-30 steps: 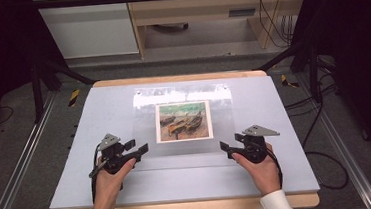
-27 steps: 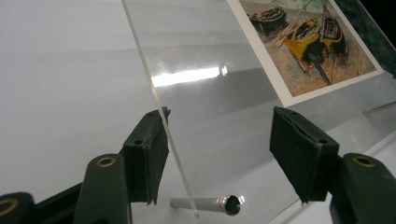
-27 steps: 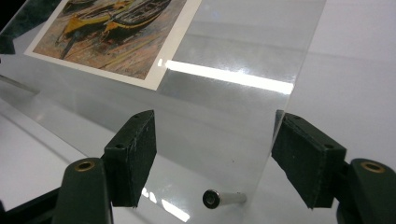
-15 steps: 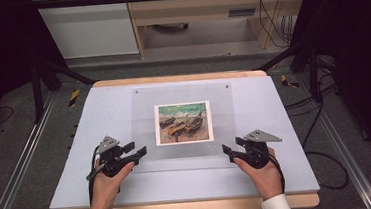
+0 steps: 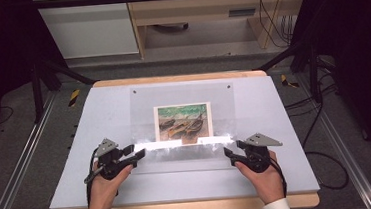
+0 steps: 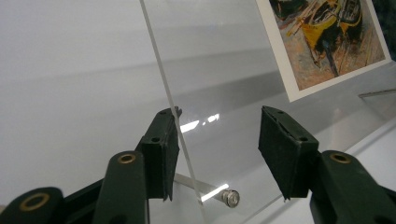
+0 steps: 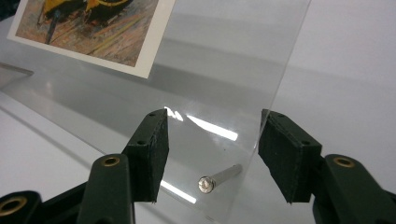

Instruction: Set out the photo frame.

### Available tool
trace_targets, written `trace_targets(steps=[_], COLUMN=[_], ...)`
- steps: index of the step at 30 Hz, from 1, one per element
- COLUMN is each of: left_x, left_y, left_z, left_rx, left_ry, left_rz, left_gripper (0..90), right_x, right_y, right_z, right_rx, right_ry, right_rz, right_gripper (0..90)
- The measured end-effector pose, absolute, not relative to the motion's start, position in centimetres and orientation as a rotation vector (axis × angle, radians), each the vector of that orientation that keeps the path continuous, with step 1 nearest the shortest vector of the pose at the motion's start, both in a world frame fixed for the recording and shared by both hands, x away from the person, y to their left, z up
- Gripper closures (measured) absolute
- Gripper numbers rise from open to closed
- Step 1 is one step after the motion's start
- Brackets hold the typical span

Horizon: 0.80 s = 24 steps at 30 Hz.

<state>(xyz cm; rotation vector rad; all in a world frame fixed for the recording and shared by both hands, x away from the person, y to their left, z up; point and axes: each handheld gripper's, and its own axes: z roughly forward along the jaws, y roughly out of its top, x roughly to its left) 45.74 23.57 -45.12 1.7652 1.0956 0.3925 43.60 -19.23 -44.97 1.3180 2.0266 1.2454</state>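
Observation:
A clear acrylic sheet (image 5: 182,94) lies over a picture of boats (image 5: 182,122) on a pale board (image 5: 108,105). My left gripper (image 5: 137,153) is at the sheet's near left corner and my right gripper (image 5: 229,155) at its near right corner. In the left gripper view the sheet's edge (image 6: 161,79) runs between the jaws of the left gripper (image 6: 219,140), close to one pad. A metal pin (image 6: 230,197) sits under that corner. In the right gripper view the right gripper (image 7: 212,140) straddles the other corner above a similar pin (image 7: 205,183). Both pairs of jaws have just been closing and stand open around the sheet.
The board rests on a wooden table edge (image 5: 181,208). Metal rails (image 5: 17,163) run along both sides and black frame legs (image 5: 46,75) stand at the back corners. Cables (image 5: 321,139) trail on the floor at the right. Cabinets (image 5: 87,27) stand beyond the table.
Both pairs of jaws have narrowed around the sheet's near corners. The glare on the sheet has shifted from its far edge to a band below the picture. The hands have hardly moved.

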Motion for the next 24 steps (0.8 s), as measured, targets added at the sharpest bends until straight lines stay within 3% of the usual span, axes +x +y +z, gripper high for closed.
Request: trace_targets(steps=[24], left_x=[44.3], left_y=[24.1], left_z=[-45.0], left_rx=[1.812], left_ry=[1.077], left_rz=[0.397], left_gripper=[58.5], right_x=[42.0], right_y=[-19.6], right_z=[-45.0], right_rx=[1.296], right_ry=[2.048], right_rz=[1.188], right_gripper=[57.7])
